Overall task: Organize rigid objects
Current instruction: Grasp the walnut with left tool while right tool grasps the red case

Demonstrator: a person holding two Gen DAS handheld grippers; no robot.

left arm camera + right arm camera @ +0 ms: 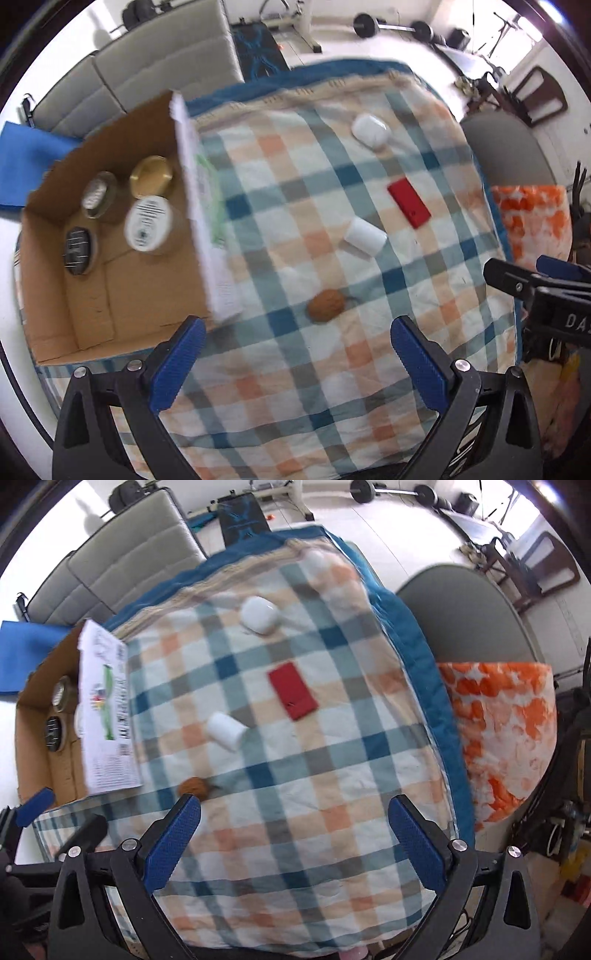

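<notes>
On the checked cloth (295, 387) lie a brown walnut-like ball (326, 306) (193, 787), a white cylinder (365, 236) (226, 731) on its side, a flat red block (409, 201) (293, 692) and a white rounded case (370, 130) (258, 614). An open cardboard box (122, 295) (33, 760) at the left holds several round tins and jars (149, 223). My left gripper (297, 345) hangs open above the cloth, just short of the brown ball. My right gripper (293, 825) is open too, with nothing between its fingers; it shows at the right edge of the left wrist view (532, 280).
The box's white printed flap (207, 221) (107, 716) stands between the box and the cloth. An orange-and-white cushion (506, 734) sits on a grey chair (461, 609) to the right. A grey sofa (147, 70) and weights (391, 27) lie beyond.
</notes>
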